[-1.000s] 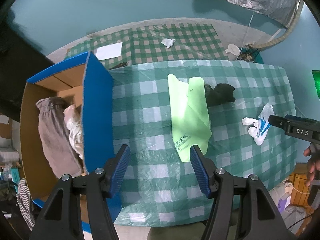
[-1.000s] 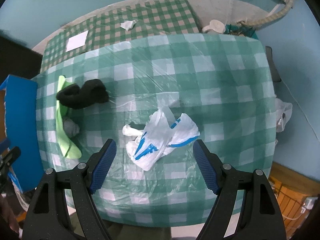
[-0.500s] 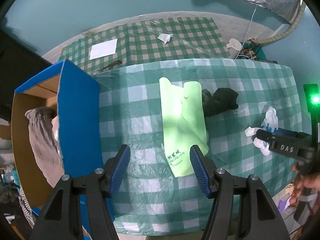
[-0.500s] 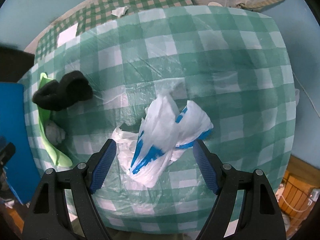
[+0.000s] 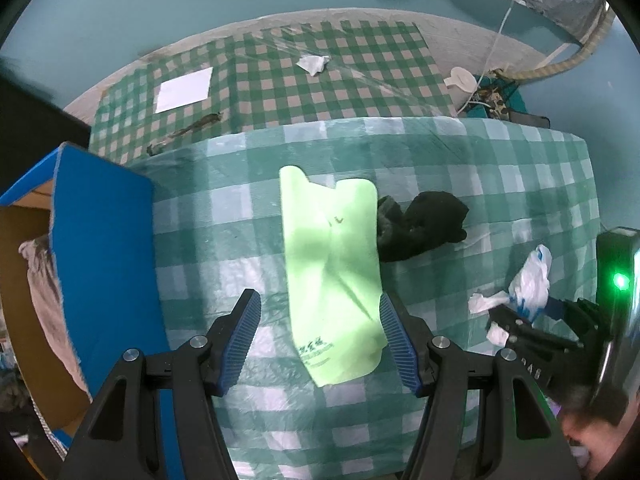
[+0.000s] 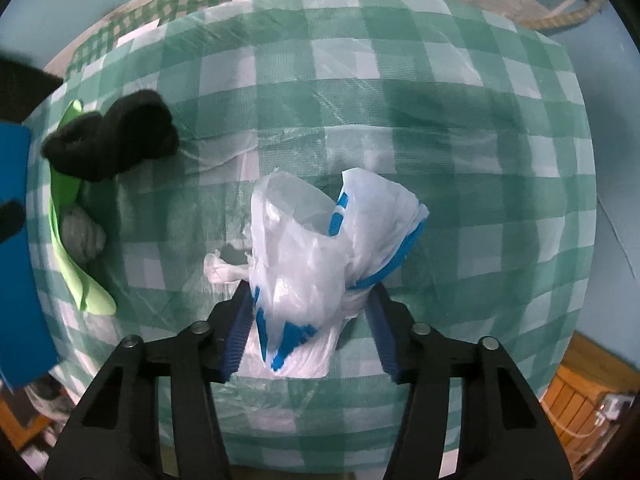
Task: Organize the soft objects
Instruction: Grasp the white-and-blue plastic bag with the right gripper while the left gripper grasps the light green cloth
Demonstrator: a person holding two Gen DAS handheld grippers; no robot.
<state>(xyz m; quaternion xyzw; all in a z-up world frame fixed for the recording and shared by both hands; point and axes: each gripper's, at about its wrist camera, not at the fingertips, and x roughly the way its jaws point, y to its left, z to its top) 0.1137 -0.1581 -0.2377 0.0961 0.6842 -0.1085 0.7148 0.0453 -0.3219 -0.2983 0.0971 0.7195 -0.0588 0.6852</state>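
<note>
Right tool [image 6: 310,326] closing around white plastic bag [image 6: 320,248], left tool [image 5: 320,344] spread above green cloth [image 5: 334,276]

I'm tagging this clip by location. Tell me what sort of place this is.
Probably a lived-in room at home: a table under a green checked tablecloth, a blue cardboard box of cloths beside it, teal walls, and clutter around the edges.

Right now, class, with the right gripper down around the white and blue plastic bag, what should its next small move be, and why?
Probably finish the squeeze, then lift. The right gripper has its jaws closing, with the crumpled plastic bag bunched between the blue pads, yet the bag lies on the checked tablecloth. A firm pinch should come before carrying it toward the blue box.
</note>
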